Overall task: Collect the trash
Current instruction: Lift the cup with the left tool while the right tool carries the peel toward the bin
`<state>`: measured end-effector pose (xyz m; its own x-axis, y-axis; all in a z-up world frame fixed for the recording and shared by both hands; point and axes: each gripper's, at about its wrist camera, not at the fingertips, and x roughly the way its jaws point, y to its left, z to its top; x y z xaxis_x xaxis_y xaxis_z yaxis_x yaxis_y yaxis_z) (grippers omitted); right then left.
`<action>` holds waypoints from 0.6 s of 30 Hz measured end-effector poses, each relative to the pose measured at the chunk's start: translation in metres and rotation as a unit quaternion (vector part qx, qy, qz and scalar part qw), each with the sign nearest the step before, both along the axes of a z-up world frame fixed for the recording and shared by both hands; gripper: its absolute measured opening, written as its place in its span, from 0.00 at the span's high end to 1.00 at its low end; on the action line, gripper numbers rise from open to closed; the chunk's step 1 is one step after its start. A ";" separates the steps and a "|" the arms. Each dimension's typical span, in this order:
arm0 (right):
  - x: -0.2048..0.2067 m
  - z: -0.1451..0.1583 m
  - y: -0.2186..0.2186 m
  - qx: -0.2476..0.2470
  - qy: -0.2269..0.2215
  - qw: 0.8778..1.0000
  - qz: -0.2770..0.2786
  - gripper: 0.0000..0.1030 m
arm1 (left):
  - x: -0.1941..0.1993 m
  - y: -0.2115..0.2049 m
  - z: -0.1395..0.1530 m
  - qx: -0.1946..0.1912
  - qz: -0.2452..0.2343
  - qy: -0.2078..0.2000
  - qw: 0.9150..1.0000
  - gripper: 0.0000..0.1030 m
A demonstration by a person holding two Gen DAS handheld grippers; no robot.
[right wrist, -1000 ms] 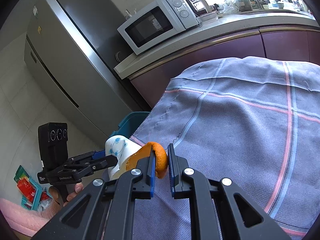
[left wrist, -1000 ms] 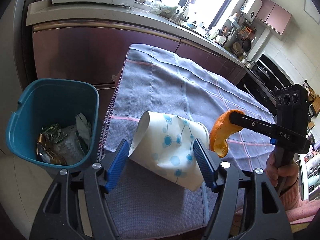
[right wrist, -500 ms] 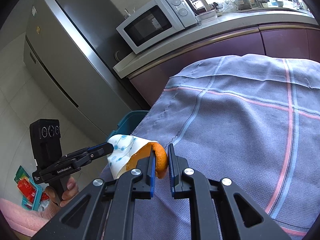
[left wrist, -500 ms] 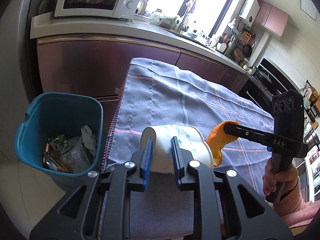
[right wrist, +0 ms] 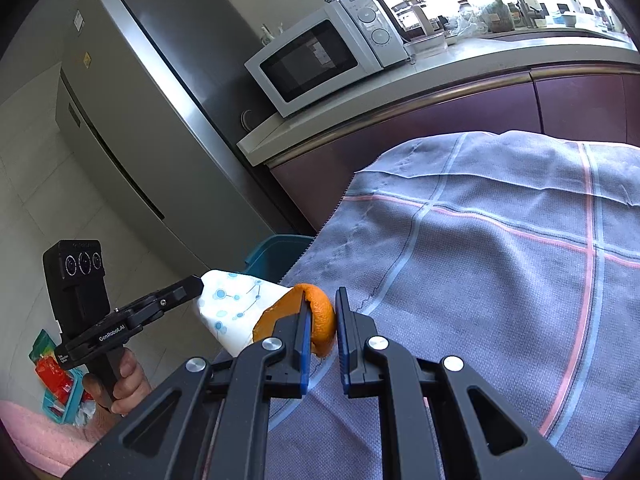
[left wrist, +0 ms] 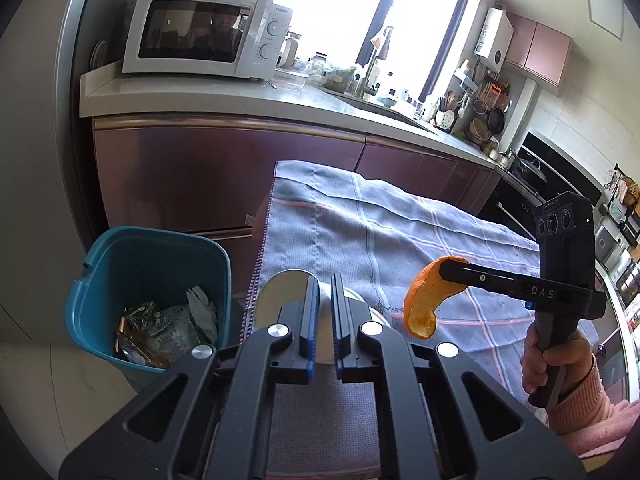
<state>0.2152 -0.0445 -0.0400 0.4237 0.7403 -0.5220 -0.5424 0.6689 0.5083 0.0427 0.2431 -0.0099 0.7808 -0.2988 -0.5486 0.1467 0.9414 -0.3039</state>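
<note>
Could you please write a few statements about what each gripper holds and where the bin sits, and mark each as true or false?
1. The left gripper is shut on the paper cup. True.
2. The right gripper is open, with nothing between its pads. False: it is shut on the orange peel.
3. The teal bin has nothing in it. False: wrappers lie inside.
4. The bin stands beside the cloth-covered table. True.
5. The orange peel lies on the cloth. False: it is held above it.
</note>
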 end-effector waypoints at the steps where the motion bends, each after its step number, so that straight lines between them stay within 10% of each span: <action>1: 0.001 0.001 0.003 -0.002 -0.002 1.000 0.003 0.90 | -0.001 0.002 0.002 0.001 0.002 -0.002 1.000 0.95; 18: 0.008 -0.008 0.036 -0.016 0.019 0.999 0.028 0.90 | -0.005 0.040 -0.018 -0.024 0.031 0.025 0.999 0.94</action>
<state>0.2234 -0.0089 -0.0484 0.3610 0.7453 -0.5605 -0.5608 0.6537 0.5081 0.0380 0.2834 -0.0283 0.7704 -0.2778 -0.5738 0.0720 0.9322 -0.3546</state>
